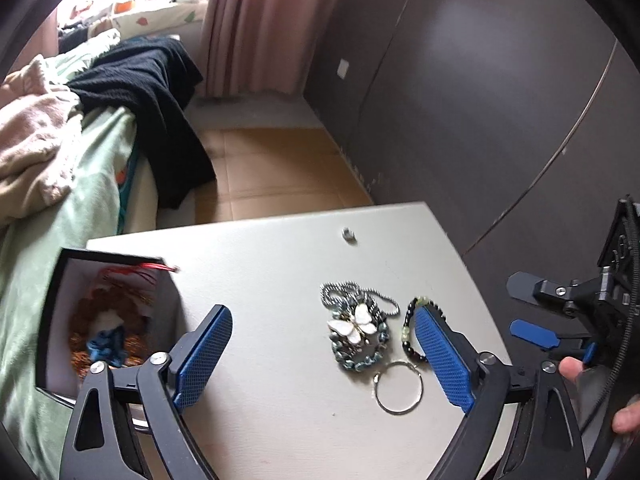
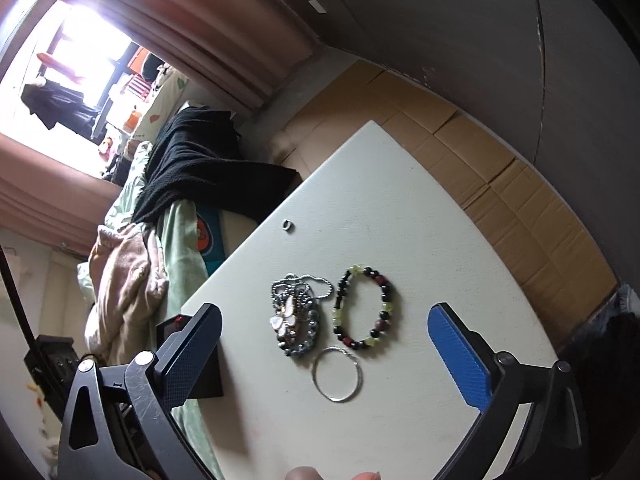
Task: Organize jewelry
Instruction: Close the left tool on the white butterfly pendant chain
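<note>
The left gripper (image 1: 322, 350) is spread wide and holds nothing. The right gripper (image 2: 324, 354) is spread wide too, and it is empty. Both hang over the white table (image 2: 400, 208).

A black box (image 1: 56, 320) sits at the table's edge. Inside it lie brown beads (image 1: 86, 312) and a blue thing (image 1: 106, 346).

In the middle of the table rests a butterfly necklace (image 2: 292, 318). Just beside it lie a bead bracelet (image 2: 366, 308) in black, red and green and a thin silver hoop (image 2: 338, 374). A small silver ring (image 2: 288, 225) sits apart from them, nearer the table's far edge.
</note>
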Demonstrator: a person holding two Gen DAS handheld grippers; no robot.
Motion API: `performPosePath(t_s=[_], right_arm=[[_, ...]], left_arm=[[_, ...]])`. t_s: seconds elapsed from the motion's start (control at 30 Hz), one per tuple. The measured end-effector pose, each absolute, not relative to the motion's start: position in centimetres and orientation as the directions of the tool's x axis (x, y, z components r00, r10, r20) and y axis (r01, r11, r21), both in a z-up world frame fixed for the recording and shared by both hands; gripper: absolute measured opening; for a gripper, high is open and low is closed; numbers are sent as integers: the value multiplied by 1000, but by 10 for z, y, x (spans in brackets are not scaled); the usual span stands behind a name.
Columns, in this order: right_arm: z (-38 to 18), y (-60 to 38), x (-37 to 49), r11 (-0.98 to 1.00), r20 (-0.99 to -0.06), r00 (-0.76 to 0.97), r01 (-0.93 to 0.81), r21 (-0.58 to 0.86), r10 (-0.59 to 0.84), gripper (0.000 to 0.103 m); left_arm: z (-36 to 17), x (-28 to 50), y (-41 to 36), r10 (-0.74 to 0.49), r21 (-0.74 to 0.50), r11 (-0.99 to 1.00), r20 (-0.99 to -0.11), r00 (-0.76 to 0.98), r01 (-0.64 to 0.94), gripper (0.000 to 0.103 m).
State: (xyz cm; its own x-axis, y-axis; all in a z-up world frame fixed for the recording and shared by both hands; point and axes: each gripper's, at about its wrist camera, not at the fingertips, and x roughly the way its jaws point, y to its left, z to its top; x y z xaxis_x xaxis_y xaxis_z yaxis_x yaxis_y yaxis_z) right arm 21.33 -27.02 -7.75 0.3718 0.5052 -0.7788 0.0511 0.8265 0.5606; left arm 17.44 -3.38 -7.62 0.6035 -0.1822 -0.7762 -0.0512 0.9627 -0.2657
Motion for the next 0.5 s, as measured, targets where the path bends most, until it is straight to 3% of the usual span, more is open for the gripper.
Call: performPosePath(t_s=[0.2,0.5], right_arm=[[-84,-285,216,813,-775,367,77,577,515,103],[-91,-299,224,817,-799,342,129,562,495,103]], left_arm=[[-95,194,-54,-183,-248,967,-835,519,-59,75],[-115,213,-74,-164,-212,975,-879,449,-60,66]])
